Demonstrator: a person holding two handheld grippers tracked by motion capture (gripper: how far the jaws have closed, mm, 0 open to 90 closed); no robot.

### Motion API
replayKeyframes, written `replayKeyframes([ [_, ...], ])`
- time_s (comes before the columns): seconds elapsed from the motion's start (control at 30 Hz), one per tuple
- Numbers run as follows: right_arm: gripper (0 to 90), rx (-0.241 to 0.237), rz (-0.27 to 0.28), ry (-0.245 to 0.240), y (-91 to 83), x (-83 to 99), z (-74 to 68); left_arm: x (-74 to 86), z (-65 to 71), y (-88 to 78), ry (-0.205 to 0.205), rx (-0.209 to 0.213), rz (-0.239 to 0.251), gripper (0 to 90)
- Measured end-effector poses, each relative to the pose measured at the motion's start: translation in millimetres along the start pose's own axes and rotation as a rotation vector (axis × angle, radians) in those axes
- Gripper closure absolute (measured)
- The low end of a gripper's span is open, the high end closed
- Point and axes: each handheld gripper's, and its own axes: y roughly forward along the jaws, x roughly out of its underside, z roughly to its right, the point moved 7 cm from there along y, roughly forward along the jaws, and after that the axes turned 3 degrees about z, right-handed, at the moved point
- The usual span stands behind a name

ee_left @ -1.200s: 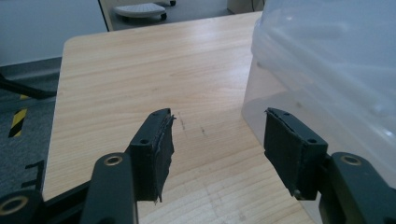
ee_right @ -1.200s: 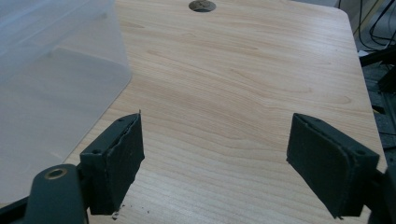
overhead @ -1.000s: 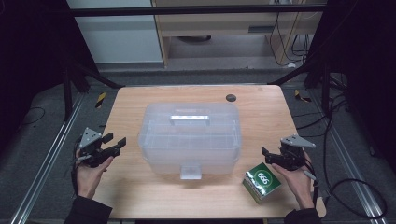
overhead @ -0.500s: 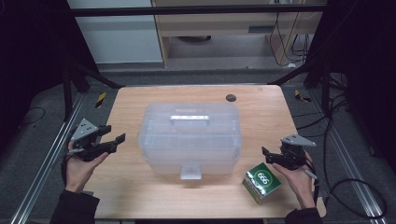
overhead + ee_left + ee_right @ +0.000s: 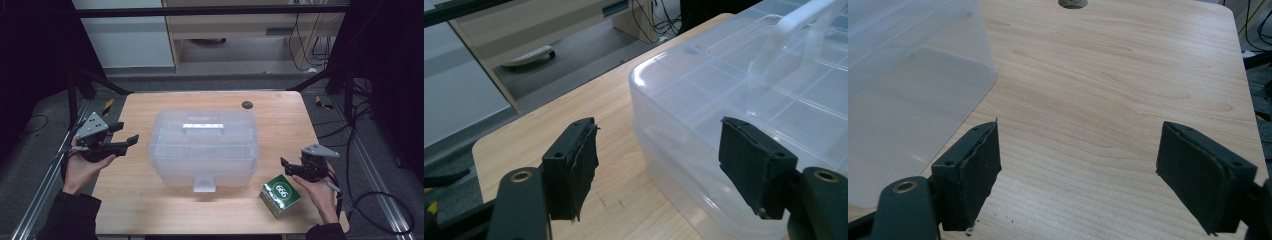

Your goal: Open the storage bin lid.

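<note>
So the clear plastic storage box (image 5: 202, 150) is sitting dead centre of the high view on the wooden table (image 5: 280, 117), lid on, white handle (image 5: 202, 126) lying flat on top, front latch (image 5: 204, 182) facing the bottom of the frame. The left gripper (image 5: 125, 142) is hovering at mid-left, just beside the box's end wall, with its jaws spread wide after just opening, and nothing is between them. The right gripper (image 5: 289, 167) is sitting at lower right, also spread and empty, right next to a green carton (image 5: 280, 195).

What I'm worrying about: that wall looks slick and bulgy, so a one-sided grab is probably slipping or shoving the whole box toward the carton. Going for the latch, the right one could easily be nudging the carton off the table edge.
</note>
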Motion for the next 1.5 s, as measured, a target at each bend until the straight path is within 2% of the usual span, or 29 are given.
replayKeyframes([
  [0.03, 17.9, 0.000, 0.000, 0.000, 0.0, 0.0, 0.0, -1.9, 1.3, 0.4, 0.004, 0.008, 0.000, 31.5],
  [0.1, 18.0, -0.002, -0.003, -0.001, 0.1, -0.1, -0.2, -6.7, 4.8, 1.4, 0.044, 0.031, -0.012, 32.5],
  [0.37, 17.9, -0.008, -0.011, -0.010, 1.1, 0.5, -1.7, -16.4, 12.7, 5.3, 0.090, 0.061, -0.024, 33.8],
  [0.53, 17.9, -0.011, -0.013, -0.015, 1.4, 0.5, -2.6, -27.9, 20.4, 7.6, 0.144, 0.083, -0.032, 34.5],
  [0.57, 17.9, -0.012, -0.015, -0.015, 1.4, 0.5, -2.7, -27.9, 20.4, 7.6, 0.144, 0.083, -0.032, 34.6],
  [0.6, 17.9, -0.012, -0.015, -0.015, 1.5, 0.5, -2.9, -31.2, 24.1, 7.8, 0.149, 0.098, -0.040, 34.7],
  [0.77, 17.7, -0.017, -0.017, -0.019, 1.9, 0.4, -4.1, -38.5, 30.2, 10.0, 0.181, 0.112, -0.056, 34.9],
  [0.83, 17.7, -0.017, -0.018, -0.020, 2.1, 0.4, -4.1, -43.0, 34.2, 11.5, 0.209, 0.121, -0.071, 35.0],
  [1.03, 17.7, -0.021, -0.020, -0.018, 2.0, 0.3, -4.9, -49.8, 42.8, 16.5, 0.250, 0.141, -0.091, 35.4],
  [1.13, 17.7, -0.020, -0.023, -0.018, 2.0, 0.2, -5.0, -53.5, 49.7, 22.2, 0.284, 0.153, -0.105, 35.5],
  [1.37, 17.9, -0.025, -0.023, -0.019, 1.7, -0.4, -5.6, -57.8, 59.3, 32.3, 0.337, 0.173, -0.139, 35.7],
  [1.5, 18.1, -0.032, -0.024, -0.021, 1.8, -0.8, -6.7, -60.2, 61.8, 35.1, 0.342, 0.179, -0.139, 35.8],
])
